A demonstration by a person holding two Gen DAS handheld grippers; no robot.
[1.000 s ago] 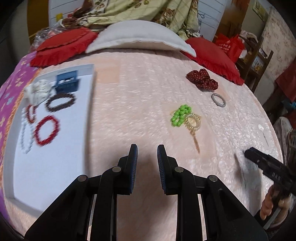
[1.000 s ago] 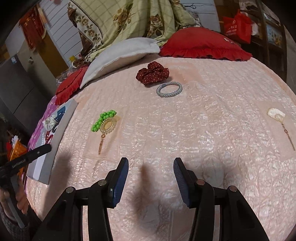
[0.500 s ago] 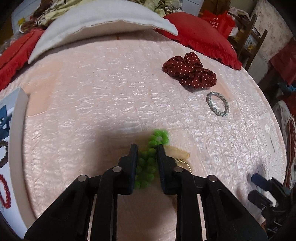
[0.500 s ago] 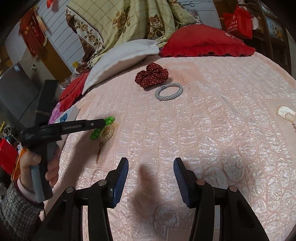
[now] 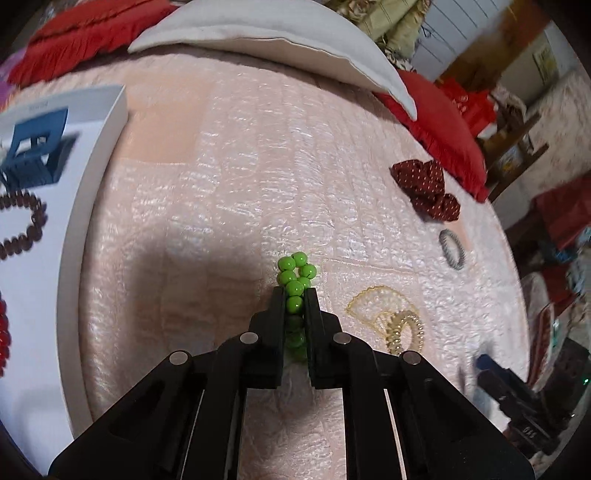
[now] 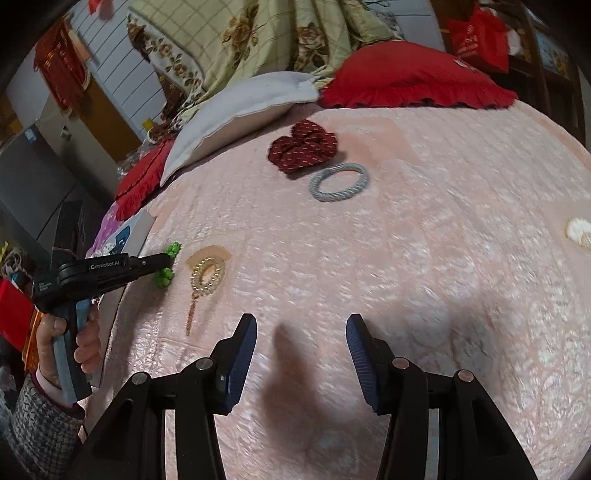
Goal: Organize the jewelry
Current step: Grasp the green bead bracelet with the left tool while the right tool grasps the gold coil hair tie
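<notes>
The left gripper (image 5: pixel 294 295) is pinching the green bead bracelet (image 5: pixel 294 281) between nearly closed fingers above the pink quilt (image 5: pixel 229 184), probably carrying it next to the white tray (image 5: pixel 92 155), while the right gripper (image 6: pixel 301 332) is hovering wide open, holding nothing.

White pillow (image 5: pixel 280 35) & red cushion (image 6: pixel 413 75) at far edge of pink bedspread (image 5: pixel 258 166).

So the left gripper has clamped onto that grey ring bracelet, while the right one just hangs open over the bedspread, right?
Not quite. The left gripper is shut on the green bead bracelet, as the left wrist view shows; the grey ring bracelet lies untouched beside the red scrunchie. The right gripper does hang open over the bedspread.
</notes>
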